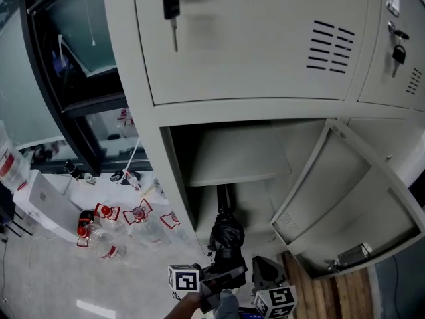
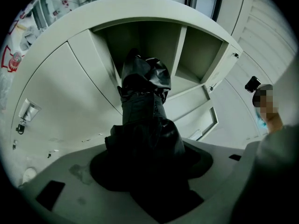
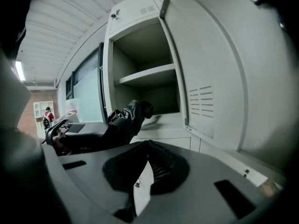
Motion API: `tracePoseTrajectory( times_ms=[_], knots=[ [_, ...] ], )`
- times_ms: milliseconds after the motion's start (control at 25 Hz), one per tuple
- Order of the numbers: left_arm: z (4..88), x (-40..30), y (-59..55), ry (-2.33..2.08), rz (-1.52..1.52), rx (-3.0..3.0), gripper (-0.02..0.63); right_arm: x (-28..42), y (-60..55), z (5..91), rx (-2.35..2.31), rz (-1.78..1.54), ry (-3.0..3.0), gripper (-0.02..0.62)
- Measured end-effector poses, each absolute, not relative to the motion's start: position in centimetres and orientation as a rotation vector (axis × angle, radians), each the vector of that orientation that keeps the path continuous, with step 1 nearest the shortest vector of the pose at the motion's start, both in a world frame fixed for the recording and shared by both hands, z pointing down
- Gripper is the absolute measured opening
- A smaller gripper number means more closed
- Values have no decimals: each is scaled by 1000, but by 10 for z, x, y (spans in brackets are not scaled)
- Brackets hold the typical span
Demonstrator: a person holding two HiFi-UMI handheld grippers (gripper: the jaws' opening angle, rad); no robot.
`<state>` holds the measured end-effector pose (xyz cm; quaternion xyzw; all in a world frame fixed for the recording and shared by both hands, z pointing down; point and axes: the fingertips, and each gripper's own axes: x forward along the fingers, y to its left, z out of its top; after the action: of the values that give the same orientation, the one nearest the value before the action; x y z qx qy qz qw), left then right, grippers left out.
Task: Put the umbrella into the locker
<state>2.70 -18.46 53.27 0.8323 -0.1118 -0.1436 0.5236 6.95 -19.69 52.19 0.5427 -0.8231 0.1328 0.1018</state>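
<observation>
A black folded umbrella (image 1: pixel 227 234) is clamped in my left gripper (image 1: pixel 222 271), its tip pointing into the open lower compartment (image 1: pixel 232 158) of the grey locker. In the left gripper view the umbrella (image 2: pixel 142 92) runs from the jaws up to the compartment's mouth (image 2: pixel 154 36). My right gripper (image 1: pixel 264 266) hangs just right of the umbrella, shut and empty. Its view shows the shut fingertips (image 3: pixel 145 143), the umbrella (image 3: pixel 124 120) to the left and the inner shelf (image 3: pixel 145 76). The locker door (image 1: pixel 345 198) stands swung open to the right.
Several plastic bottles with red labels (image 1: pixel 106 231) and a white box (image 1: pixel 43 201) lie on the floor to the left. Keys hang in the upper door locks (image 1: pixel 171 5). Wooden flooring (image 1: pixel 339 294) shows under the open door. A person in red (image 3: pixel 47 117) stands far off.
</observation>
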Motion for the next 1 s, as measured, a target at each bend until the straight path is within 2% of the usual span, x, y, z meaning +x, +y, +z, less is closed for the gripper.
tracePoseTrajectory(
  times_ms=[1000],
  knots=[
    [517, 36, -263, -195, -527, 1747, 272, 72, -242, 530, 1592, 419, -2412, 1]
  ],
)
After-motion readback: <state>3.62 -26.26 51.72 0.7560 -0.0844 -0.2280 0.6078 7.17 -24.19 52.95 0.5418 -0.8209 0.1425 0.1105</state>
